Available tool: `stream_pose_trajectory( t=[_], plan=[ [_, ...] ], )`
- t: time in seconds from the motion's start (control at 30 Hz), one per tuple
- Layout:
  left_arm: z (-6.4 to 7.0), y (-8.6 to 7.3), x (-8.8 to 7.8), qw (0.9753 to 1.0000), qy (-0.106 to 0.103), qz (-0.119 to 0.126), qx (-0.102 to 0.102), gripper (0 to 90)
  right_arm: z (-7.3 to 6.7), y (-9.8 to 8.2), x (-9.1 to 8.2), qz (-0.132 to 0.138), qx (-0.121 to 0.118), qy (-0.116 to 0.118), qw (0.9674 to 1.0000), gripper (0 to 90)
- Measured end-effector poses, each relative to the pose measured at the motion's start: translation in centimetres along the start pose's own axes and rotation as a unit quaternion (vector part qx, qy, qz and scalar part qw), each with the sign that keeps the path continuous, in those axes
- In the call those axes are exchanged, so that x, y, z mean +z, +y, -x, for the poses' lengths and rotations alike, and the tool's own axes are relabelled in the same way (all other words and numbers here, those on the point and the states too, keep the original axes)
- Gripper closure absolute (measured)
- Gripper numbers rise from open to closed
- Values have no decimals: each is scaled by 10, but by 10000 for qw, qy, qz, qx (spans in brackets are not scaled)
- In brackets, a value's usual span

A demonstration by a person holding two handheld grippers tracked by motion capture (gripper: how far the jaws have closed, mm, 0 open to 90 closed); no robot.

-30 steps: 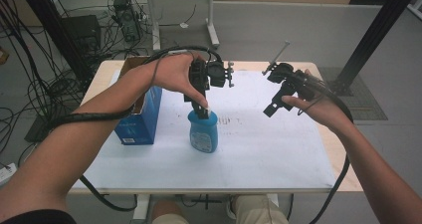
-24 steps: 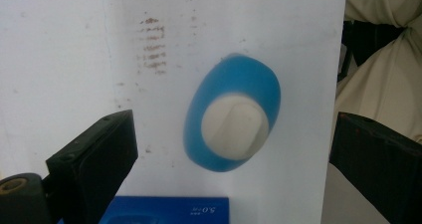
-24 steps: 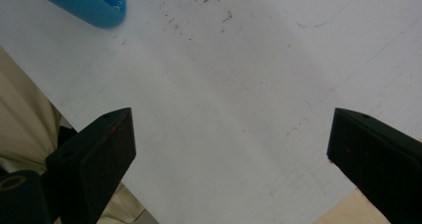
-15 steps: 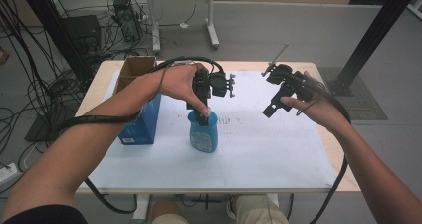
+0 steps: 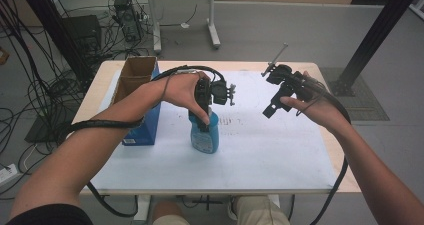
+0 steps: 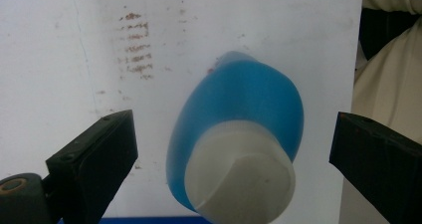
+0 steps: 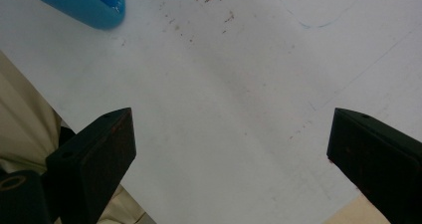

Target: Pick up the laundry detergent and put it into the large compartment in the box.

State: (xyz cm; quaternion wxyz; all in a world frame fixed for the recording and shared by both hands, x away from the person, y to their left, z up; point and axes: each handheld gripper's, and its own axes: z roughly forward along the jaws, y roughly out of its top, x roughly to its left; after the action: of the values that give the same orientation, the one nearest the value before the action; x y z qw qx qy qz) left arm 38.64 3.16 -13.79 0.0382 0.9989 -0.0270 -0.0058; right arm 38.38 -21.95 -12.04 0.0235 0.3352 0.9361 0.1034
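A blue bottle with a white cap stands upright on the white sheet near the table's middle. My left gripper points straight down over it. In the left gripper view the left gripper is open, its jaws wide on either side of the cap and touching nothing. My right gripper hangs in the air over the right part of the table. The right gripper is open and holds nothing, with bare sheet below and the bottle at the upper left.
A blue cardboard box with its top open stands at the table's left, close to the left forearm. Faint brown marks dot the sheet beside the bottle. Black cables trail off the left edge, and the person's lap lies past the front edge.
My left gripper has sunk a little lower over the bottle's cap. The right gripper has barely moved.
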Motion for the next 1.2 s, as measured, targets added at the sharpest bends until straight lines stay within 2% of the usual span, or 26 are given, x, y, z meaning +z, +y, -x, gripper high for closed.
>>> stream_pose_trajectory(
  t=[0.2,0.37,0.47,0.73,1.2],
  plan=[
    [2,0,7,10000,7,-47,33,52,0,1,0,-3,16,15,10000,50],
    [3,-1,12,10000,-18,-28,-19,53,-1,1,1,-4,17,15,10000,50],
    [5,-1,16,10000,57,-58,7,53,0,1,3,8,13,33,10000,50],
    [7,1,22,9999,79,-80,41,55,0,2,4,-10,-6,36,10000,50],
    [10,3,26,9998,134,-90,93,57,1,0,4,14,17,44,10000,50]
  ],
)
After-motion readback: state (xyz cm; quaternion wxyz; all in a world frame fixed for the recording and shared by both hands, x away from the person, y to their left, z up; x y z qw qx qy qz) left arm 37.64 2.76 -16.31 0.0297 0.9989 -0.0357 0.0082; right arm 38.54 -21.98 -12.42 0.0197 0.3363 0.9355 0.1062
